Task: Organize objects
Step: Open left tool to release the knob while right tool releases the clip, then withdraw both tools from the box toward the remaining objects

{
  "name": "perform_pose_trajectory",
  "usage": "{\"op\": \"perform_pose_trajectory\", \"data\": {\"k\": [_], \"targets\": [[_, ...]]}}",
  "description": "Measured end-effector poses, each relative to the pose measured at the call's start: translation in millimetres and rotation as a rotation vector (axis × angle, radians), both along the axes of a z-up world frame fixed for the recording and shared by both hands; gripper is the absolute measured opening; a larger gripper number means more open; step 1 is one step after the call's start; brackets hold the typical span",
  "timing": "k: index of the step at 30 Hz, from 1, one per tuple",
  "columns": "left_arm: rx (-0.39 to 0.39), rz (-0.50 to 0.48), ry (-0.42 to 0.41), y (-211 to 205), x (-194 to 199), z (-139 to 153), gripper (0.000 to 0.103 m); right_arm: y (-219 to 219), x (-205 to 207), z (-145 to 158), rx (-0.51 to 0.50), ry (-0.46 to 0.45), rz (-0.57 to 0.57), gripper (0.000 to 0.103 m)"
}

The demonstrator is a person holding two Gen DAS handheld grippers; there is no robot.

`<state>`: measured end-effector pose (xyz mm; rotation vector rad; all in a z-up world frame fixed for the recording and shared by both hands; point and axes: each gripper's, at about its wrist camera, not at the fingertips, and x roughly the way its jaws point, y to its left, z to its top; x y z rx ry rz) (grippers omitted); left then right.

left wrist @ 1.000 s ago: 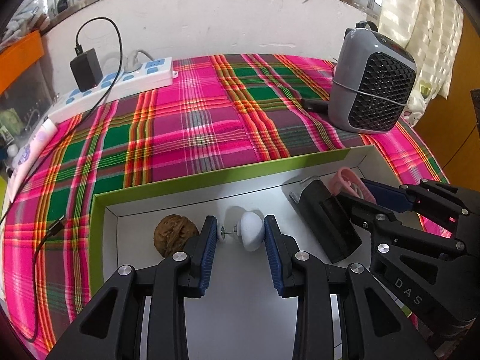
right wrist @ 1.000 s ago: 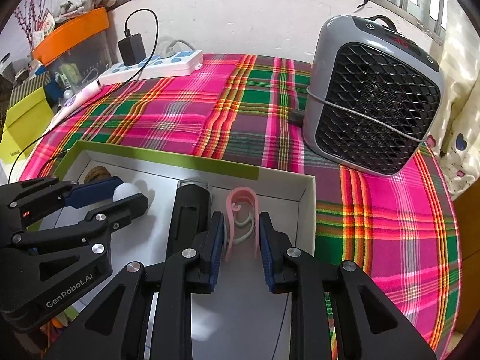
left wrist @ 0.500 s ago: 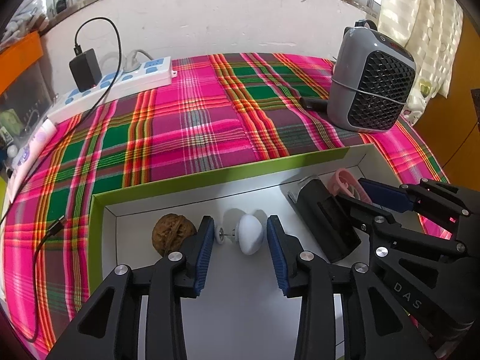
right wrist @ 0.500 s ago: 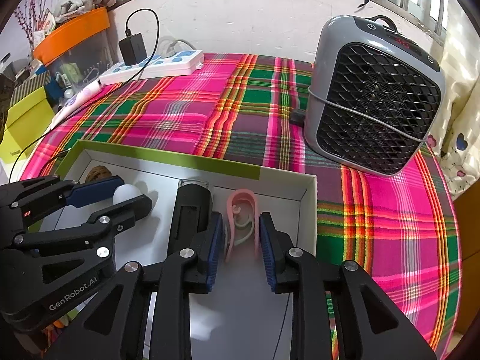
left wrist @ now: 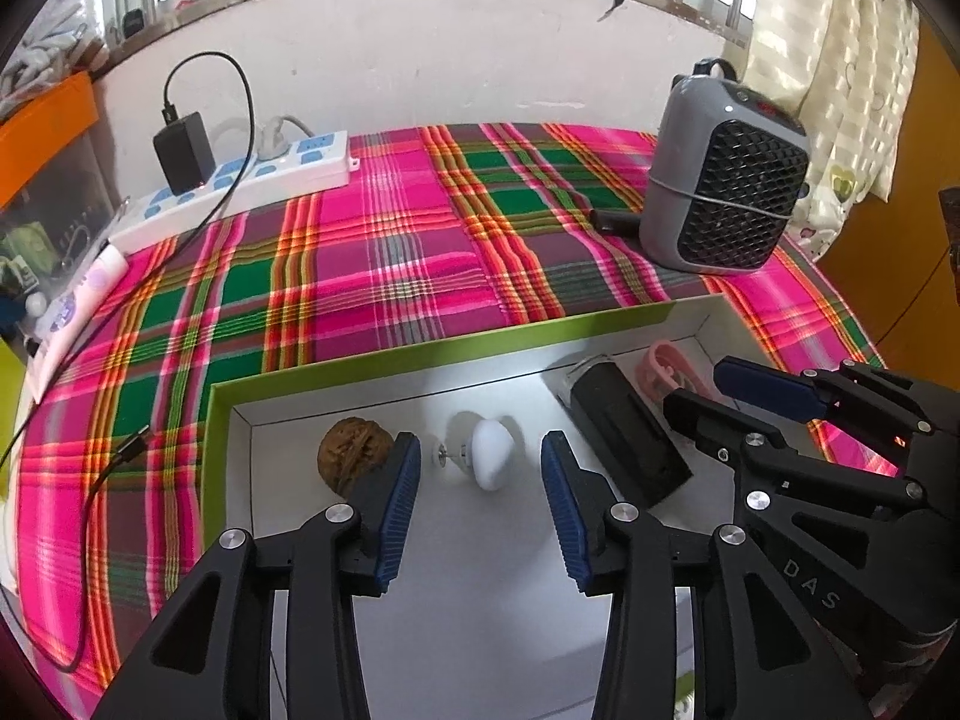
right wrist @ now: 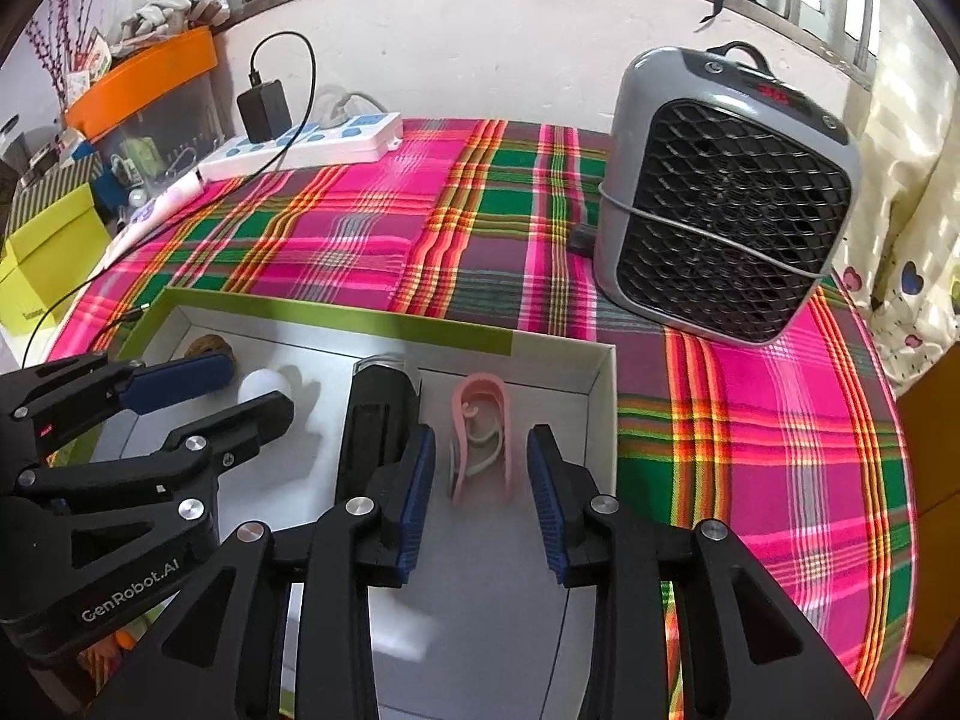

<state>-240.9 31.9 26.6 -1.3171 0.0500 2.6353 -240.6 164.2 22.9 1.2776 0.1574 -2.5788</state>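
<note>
A shallow white box with a green rim (left wrist: 420,354) lies on the plaid cloth; its rim also shows in the right wrist view (right wrist: 384,324). Inside lie a brown walnut (left wrist: 354,456), a white knob on a metal pin (left wrist: 489,459), a black block (left wrist: 624,438) and a pink clip (left wrist: 666,363). My left gripper (left wrist: 480,468) is open and empty, its jaws apart on either side of the knob. My right gripper (right wrist: 480,462) is open and empty, its jaws apart on either side of the pink clip (right wrist: 483,435), with the black block (right wrist: 375,426) at its left.
A grey fan heater (right wrist: 720,198) stands on the cloth behind the box at the right. A white power strip (left wrist: 240,192) with a black charger and cable lies at the back left. Yellow-green and orange boxes (right wrist: 48,246) stand left of the table.
Both grippers opened wider. The left jaws let go of the white knob, the right jaws let go of the pink clip. Both drew back a little.
</note>
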Motion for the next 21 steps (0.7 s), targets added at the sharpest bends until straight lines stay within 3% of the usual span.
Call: {"op": "perform_pose_trajectory", "data": {"k": [21], "targets": [[0.021, 0.020, 0.061, -5.0, 56.7, 25.7, 0.040, 5.7, 51.8, 23.1, -0.039, 0.055, -0.024, 0.033]]}}
